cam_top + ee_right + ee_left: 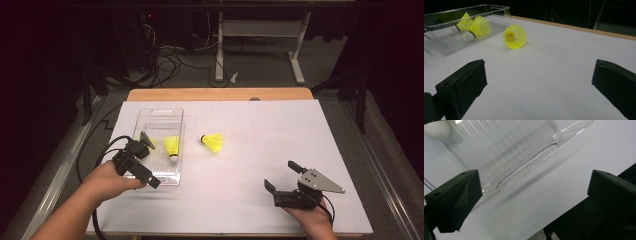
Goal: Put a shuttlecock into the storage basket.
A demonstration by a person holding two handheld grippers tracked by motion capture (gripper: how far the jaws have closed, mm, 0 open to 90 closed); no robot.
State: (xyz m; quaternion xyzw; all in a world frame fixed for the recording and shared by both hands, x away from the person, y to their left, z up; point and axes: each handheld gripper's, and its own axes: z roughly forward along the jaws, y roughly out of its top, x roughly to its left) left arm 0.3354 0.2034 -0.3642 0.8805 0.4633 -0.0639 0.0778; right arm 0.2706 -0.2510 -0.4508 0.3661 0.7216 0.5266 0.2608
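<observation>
- at far left, left hand-held gripper (136,161) over the near end of the clear tray (159,112), jaws released and wide apart, nothing between them; seen in the left gripper view as bare table and the tray's ribbed floor (506,147) between the two black jaws.
- inside the tray, one yellow shuttlecock (171,146) lying with its white cork toward the near side; a second yellow one (464,23) seen behind it in the right gripper view, partly hidden by the left hand-held gripper in the high view.
- just right of the tray, apart from its wall, a third shuttlecock (213,141) on its side on the white table (280,135), cork pointing toward the tray, open skirt facing the right gripper view (515,36).
- at far right, right hand-held gripper (281,176) near the front edge of the table, well apart from the loose shuttlecock, jaws released and spread, empty.
- judged step: gathering shuttlecocks into the tray, two in, one left outside; neither hand-held gripper holding anything, so between placings.
- next move, as a guess: reach across to the loose shuttlecock, line the jaws either side of the cork or the skirt's narrow neck, close gently to avoid crushing the feathered skirt, lift, carry over the tray wall, release inside.
- likely snag: light shuttlecock rolling away if nudged by one jaw before the other.
</observation>
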